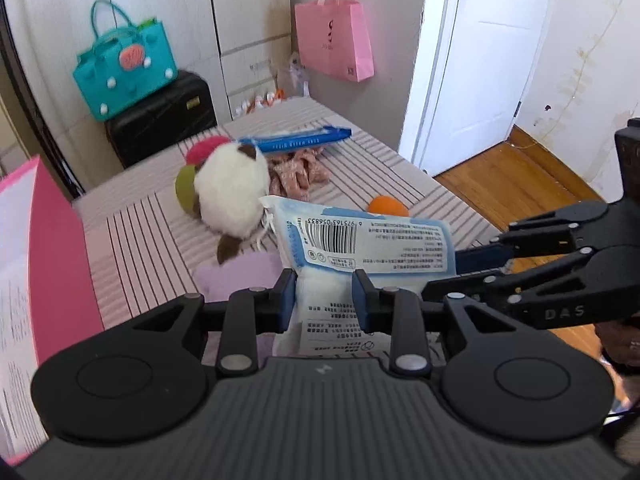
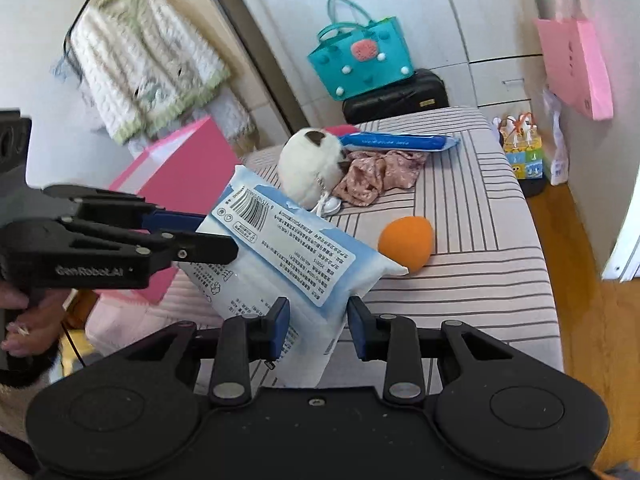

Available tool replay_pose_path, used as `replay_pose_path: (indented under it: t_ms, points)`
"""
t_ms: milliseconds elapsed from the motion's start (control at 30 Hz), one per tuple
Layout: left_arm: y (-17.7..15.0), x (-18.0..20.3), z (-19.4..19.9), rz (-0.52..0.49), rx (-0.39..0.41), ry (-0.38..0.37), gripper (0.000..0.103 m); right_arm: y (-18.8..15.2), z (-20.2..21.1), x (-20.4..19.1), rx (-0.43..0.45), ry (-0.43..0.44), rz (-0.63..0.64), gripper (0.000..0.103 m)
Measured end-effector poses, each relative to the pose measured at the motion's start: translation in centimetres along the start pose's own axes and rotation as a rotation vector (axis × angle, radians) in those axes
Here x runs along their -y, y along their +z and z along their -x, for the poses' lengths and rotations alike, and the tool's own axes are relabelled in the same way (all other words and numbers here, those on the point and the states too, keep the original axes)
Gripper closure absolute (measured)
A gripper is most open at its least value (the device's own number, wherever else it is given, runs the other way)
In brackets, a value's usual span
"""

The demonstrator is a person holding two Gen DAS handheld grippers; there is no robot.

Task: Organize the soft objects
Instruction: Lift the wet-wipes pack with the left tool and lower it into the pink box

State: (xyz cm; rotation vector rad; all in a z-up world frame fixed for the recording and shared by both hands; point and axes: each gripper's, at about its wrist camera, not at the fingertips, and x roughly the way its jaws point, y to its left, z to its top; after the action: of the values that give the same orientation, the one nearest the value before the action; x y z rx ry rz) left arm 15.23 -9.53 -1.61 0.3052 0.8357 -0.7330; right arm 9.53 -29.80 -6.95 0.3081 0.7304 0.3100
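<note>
A soft white-and-blue pack with a barcode is held up over the striped bed. My left gripper is shut on its near end. My right gripper is shut on its other end. Each gripper shows in the other's view, gripping the pack from the side. On the bed lie a white plush toy, a pink floral cloth, a blue flat pack and an orange sponge.
A pink box stands at the bed's left edge. A lilac cloth lies under the pack. A teal bag sits on a black suitcase. A pink paper bag hangs on the wall. Wood floor and a door are to the right.
</note>
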Motion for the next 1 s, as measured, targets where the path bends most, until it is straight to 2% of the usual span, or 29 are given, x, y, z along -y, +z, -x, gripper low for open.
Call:
replay_pose_path:
  t_ms: [167,300,433,533,767,1000]
  points:
    - [-0.7,-0.2,1.2,0.019,-0.010,0.023,0.074,1.0,0.0,-1.7,-0.066,-0.023,0.089,0.064]
    - [-1.2,-0.9,2.9,0.052,0.004,0.036,0.074,1.9,0.2,-3.2,-0.111,-0.005,0.156,0.064]
    - [-1.8,-1.5,4.4,0.082,0.017,0.070,0.074,2.8,0.5,-4.6,-0.116,0.009,0.216,0.063]
    - [-2.4,-2.2,5.4,0.102,0.015,0.094,0.074,3.5,0.5,-5.7,-0.131,0.061,0.243,0.062]
    - [-3.7,-4.1,8.4,0.155,0.030,0.116,0.074,4.8,0.0,-8.8,-0.142,0.115,0.316,0.062]
    - [-4.9,-6.0,11.5,0.204,0.087,0.145,0.074,6.8,-0.2,-12.6,-0.124,0.147,0.421,0.061]
